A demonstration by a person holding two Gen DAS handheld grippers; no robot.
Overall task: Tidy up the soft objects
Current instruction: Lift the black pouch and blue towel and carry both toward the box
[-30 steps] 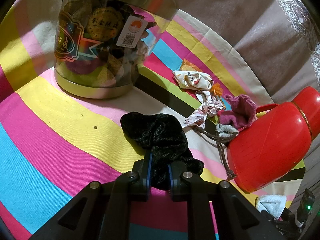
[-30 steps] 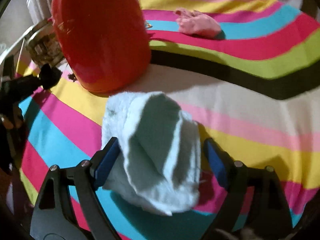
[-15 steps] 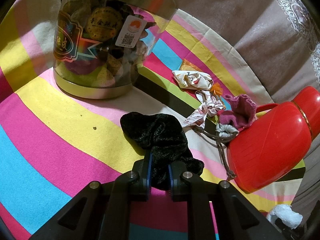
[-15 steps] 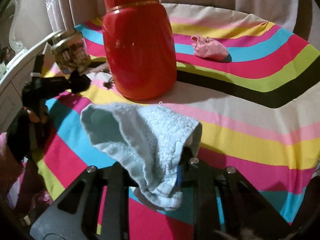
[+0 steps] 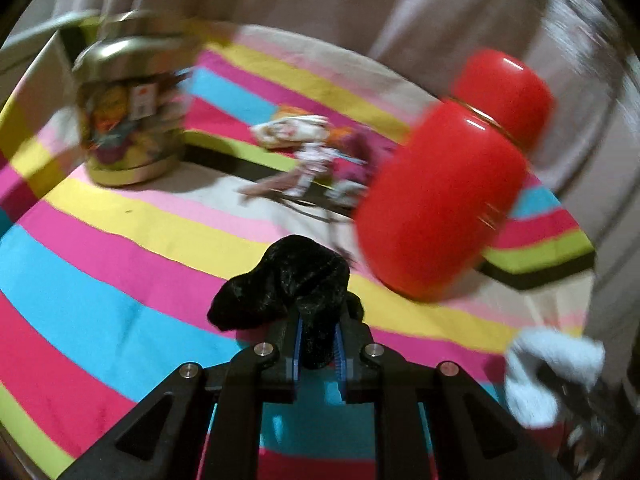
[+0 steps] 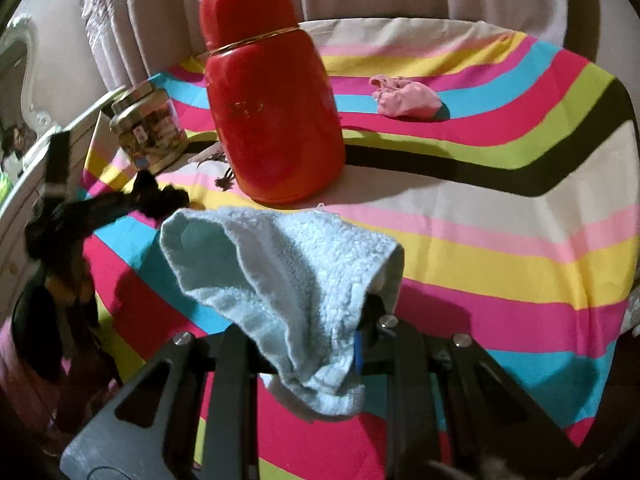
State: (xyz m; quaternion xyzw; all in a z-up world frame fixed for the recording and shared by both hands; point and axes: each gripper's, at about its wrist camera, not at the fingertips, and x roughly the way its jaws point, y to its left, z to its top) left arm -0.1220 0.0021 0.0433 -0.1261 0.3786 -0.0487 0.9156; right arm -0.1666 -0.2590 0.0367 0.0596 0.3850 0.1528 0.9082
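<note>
Since the earlier frame both cloths are off the striped cloth (image 6: pixel 500 240). My left gripper (image 5: pixel 318 346) is clenched on the black velvet piece (image 5: pixel 288 284), bunched low centre; my right gripper (image 6: pixel 320 344) is clamped on the pale blue towel (image 6: pixel 288 272). The clear jar (image 5: pixel 128 120), upper left, lies nearer my left hand.
</note>
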